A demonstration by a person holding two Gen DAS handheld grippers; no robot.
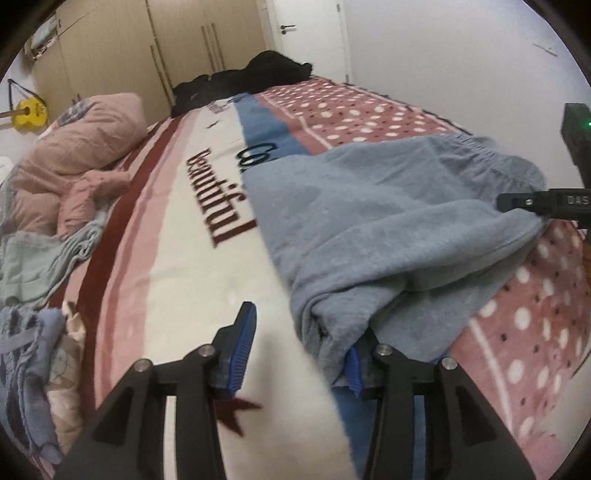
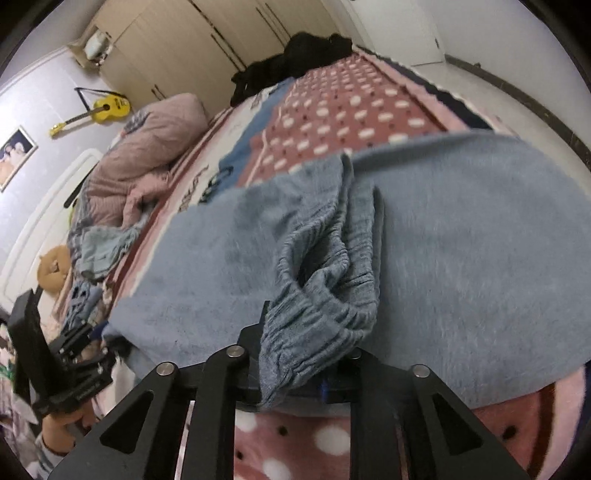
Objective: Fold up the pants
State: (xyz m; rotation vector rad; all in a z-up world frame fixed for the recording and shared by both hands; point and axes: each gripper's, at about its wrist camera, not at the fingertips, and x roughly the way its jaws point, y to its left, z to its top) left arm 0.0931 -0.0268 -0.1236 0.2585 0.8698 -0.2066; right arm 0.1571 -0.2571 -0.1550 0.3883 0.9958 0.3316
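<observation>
Grey-blue pants [image 1: 388, 229] lie across the patterned blanket [image 1: 177, 266] on the bed. My left gripper [image 1: 299, 350] has its jaws wide apart at the near end of the pants; cloth drapes over the right finger [image 1: 354, 373], the left finger [image 1: 242, 350] is bare. My right gripper [image 2: 295, 358] holds the gathered elastic waistband [image 2: 317, 295] between its fingers, the cloth hiding the pads. The right gripper also shows in the left wrist view [image 1: 535, 203] at the pants' far right edge. The left gripper shows in the right wrist view [image 2: 85, 354], held by a hand.
A pink quilt and pillow [image 1: 74, 158] lie at the left of the bed, with more clothes [image 1: 33, 266] beside them. A black garment pile [image 1: 258, 74] sits at the far end. Wardrobes [image 1: 147, 48], a door [image 1: 310, 33] and a yellow guitar [image 2: 107, 107] stand beyond.
</observation>
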